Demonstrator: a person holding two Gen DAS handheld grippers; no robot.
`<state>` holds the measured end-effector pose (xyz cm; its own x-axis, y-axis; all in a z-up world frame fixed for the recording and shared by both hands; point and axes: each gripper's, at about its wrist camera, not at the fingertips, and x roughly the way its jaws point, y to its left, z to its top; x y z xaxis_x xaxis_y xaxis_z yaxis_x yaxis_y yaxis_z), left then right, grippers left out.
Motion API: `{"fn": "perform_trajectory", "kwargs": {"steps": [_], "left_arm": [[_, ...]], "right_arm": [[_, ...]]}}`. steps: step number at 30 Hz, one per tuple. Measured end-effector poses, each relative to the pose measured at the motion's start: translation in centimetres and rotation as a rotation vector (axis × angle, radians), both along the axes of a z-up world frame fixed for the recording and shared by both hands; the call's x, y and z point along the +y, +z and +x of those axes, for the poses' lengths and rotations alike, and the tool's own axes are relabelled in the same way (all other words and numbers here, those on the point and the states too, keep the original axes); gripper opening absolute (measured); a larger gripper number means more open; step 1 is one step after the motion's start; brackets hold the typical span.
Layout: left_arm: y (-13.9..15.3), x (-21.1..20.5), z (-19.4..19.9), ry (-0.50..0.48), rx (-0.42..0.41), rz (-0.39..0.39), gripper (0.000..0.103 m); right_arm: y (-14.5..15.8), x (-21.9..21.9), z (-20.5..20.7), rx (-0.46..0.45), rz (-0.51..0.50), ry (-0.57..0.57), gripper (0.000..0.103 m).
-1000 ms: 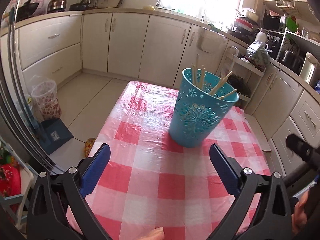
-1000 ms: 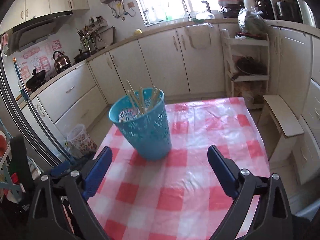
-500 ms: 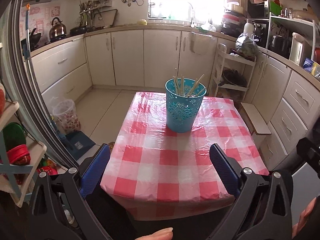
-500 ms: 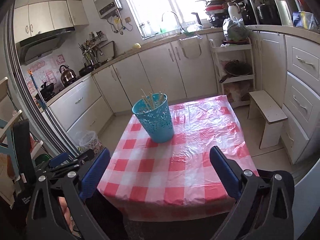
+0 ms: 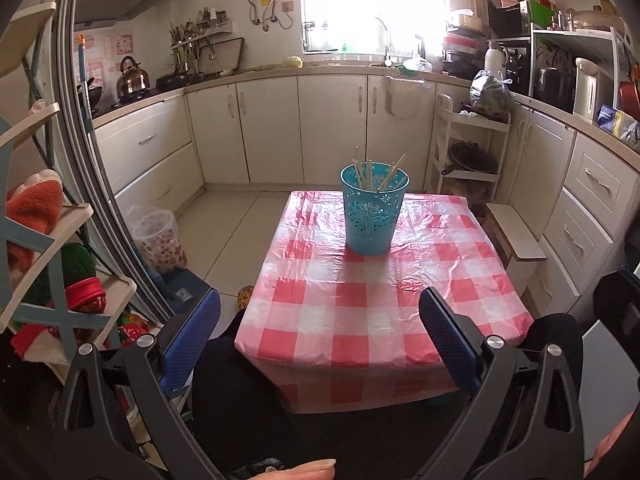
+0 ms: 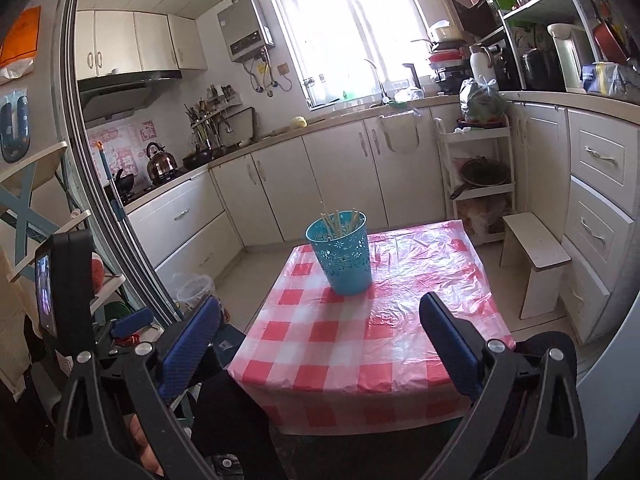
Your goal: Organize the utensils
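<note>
A teal perforated holder (image 5: 374,208) stands upright on the far half of the tabletop (image 5: 380,300), which is covered by a red-and-white checked plastic cloth. Several pale chopsticks (image 5: 370,174) lean inside it, their tips fanned above the rim; from the right wrist view the same holder (image 6: 342,256) sits toward the left far corner of the cloth, with the chopsticks (image 6: 338,222) bunched at its back edge. Nothing else lies on the cloth.

The left tool (image 5: 320,342) is released — its blue-padded fingers (image 5: 192,340) spread wide, nothing between them — and it hangs short of the near edge of the tabletop, well apart from the holder. The right tool (image 6: 320,344) is likewise spread and empty, also off the near edge.

Around the table: cream cabinets (image 5: 272,128) run along the back and both sides, a kettle (image 5: 132,76) sits on the stove at left, and a bright window (image 5: 372,4) is behind the sink. A small white stool (image 6: 534,256) stands just beside the right edge of the table, and a narrow white rack (image 5: 470,152) holds a dark pan behind it. On the floor at left is a clear patterned bin (image 5: 160,236). A shelf unit (image 5: 52,264) with red and green items crowds the left edge of the left wrist view — near that tool's left finger. Between the tools and the holder the cloth is bare.
</note>
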<state>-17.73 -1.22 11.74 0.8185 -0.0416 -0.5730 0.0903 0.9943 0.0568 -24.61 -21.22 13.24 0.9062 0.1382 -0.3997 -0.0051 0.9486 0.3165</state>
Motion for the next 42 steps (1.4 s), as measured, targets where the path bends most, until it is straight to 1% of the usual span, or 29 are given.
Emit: {"fn": "perform_trajectory", "kwargs": {"steps": [6,15,42], "left_arm": [[0.5,0.9,-1.2,0.018,-0.021,-0.002,0.095],[0.8,1.7,-1.3,0.028,-0.028,-0.015,0.095],[0.7,2.1,-1.4,0.037,-0.035,-0.017,0.095]], "right_arm": [[0.1,0.7,-1.0,0.001,-0.026,-0.004,0.096],[0.0,1.5,-1.0,0.008,-0.045,0.01,0.096],[-0.3,2.0,-0.7,0.035,-0.043,0.025,0.096]]}}
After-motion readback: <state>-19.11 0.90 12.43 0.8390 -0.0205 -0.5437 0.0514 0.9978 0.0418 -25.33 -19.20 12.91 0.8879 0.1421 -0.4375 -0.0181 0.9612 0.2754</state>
